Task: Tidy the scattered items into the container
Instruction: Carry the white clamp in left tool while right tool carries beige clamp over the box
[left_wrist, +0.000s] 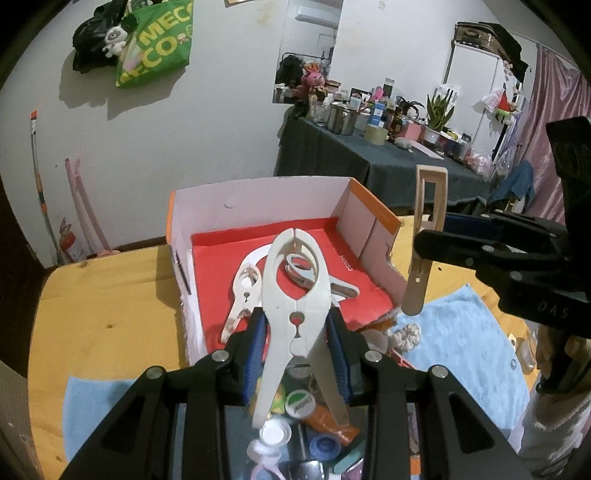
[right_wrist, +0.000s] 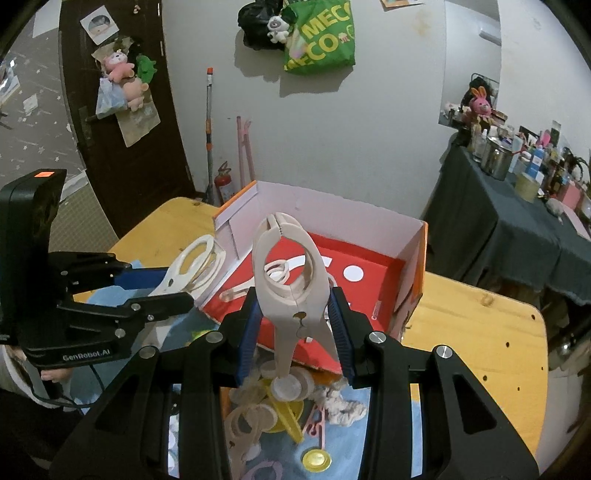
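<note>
Two big clips are held up, one per gripper. The left gripper (left_wrist: 295, 347) clamps a white clip (left_wrist: 293, 291) and the right gripper (right_wrist: 295, 332) a beige clip (right_wrist: 291, 288), both angled down before the box (right_wrist: 413, 258), where two more clips (left_wrist: 243, 291) lie.

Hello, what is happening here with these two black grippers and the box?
A person is tidying clips into the open box on the yellow table. The left gripper is shut on a white clip, and the right gripper is shut on a beige clip, both held in front of the box. Some clips lie inside already. More small items wait on the blue towel below.
</note>
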